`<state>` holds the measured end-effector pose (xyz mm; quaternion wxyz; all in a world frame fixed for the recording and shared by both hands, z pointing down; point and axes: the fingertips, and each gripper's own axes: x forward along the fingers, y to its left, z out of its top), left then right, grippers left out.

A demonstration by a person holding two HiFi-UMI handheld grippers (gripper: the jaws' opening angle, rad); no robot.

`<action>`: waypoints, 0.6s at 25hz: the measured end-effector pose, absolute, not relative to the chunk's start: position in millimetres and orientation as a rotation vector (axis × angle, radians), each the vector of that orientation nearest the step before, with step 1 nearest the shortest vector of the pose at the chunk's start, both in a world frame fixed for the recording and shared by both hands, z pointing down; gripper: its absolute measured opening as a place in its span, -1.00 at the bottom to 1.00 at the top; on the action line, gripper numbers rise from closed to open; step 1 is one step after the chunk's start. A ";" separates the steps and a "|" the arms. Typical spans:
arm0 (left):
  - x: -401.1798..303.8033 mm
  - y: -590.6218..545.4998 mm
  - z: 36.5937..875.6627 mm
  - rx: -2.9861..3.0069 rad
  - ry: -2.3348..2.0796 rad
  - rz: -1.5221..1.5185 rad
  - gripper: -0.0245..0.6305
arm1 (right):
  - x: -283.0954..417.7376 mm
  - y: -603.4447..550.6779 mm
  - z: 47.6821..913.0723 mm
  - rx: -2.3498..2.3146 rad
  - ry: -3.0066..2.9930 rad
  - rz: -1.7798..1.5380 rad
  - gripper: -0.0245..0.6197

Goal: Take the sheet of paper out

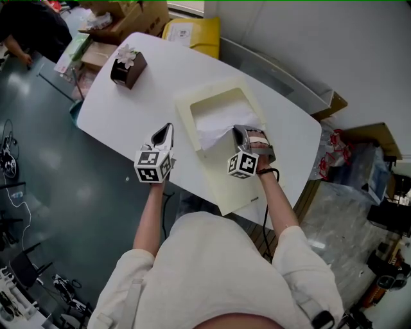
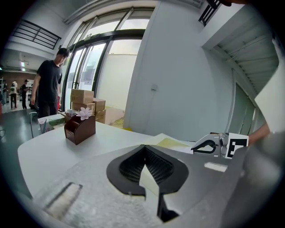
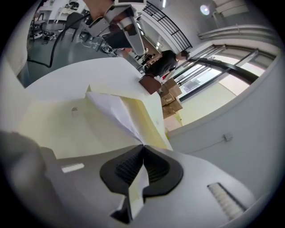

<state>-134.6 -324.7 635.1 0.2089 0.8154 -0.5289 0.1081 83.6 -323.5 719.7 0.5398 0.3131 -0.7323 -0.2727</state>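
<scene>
A pale yellow envelope point(image 1: 226, 183) lies on the white table point(image 1: 122, 122), mouth open toward the far side. A crumpled white sheet of paper point(image 1: 218, 126) sticks out of that mouth. My right gripper point(image 1: 236, 132) is shut on the sheet's near edge; in the right gripper view the paper point(image 3: 113, 111) runs up and left from the closed tips point(image 3: 143, 146), over the envelope point(image 3: 58, 129). My left gripper point(image 1: 167, 128) hovers just left of the envelope, shut with nothing in it. Its tips point(image 2: 144, 147) meet over bare table, and it sees the right gripper point(image 2: 209, 146) to its right.
A brown desk holder with a white flower point(image 1: 127, 67) stands at the table's far left end point(image 2: 80, 128). Beyond the table lie cardboard boxes point(image 1: 138, 16) and a yellow parcel point(image 1: 192, 32). A person in black point(image 1: 26, 29) stands at the far left.
</scene>
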 end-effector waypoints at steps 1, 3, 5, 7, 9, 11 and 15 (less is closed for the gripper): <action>-133.5 -326.0 629.8 2.278 -1.473 0.295 -0.92 | 84.0 -325.3 712.6 0.765 -1.747 -0.644 -0.93; -131.4 -328.6 619.8 2.296 -1.476 0.285 -0.92 | 84.2 -328.5 699.4 0.798 -1.756 -0.642 -0.92; -130.4 -331.5 610.6 2.312 -1.481 0.275 -0.92 | 82.8 -330.9 688.4 0.821 -1.762 -0.643 -0.92; -129.8 -333.2 601.9 2.327 -1.487 0.264 -0.92 | 81.1 -331.7 679.3 0.844 -1.771 -0.639 -0.92; -128.5 -334.2 593.1 2.342 -1.491 0.251 -0.92 | 79.6 -331.4 670.9 0.865 -1.779 -0.641 -0.92; -127.8 -335.6 584.9 2.357 -1.495 0.241 -0.92 | 77.4 -331.3 662.4 0.883 -1.787 -0.647 -0.92; -126.7 -339.3 570.1 2.384 -1.501 0.222 -0.92 | 72.9 -334.1 641.6 0.911 -1.785 -0.691 -0.92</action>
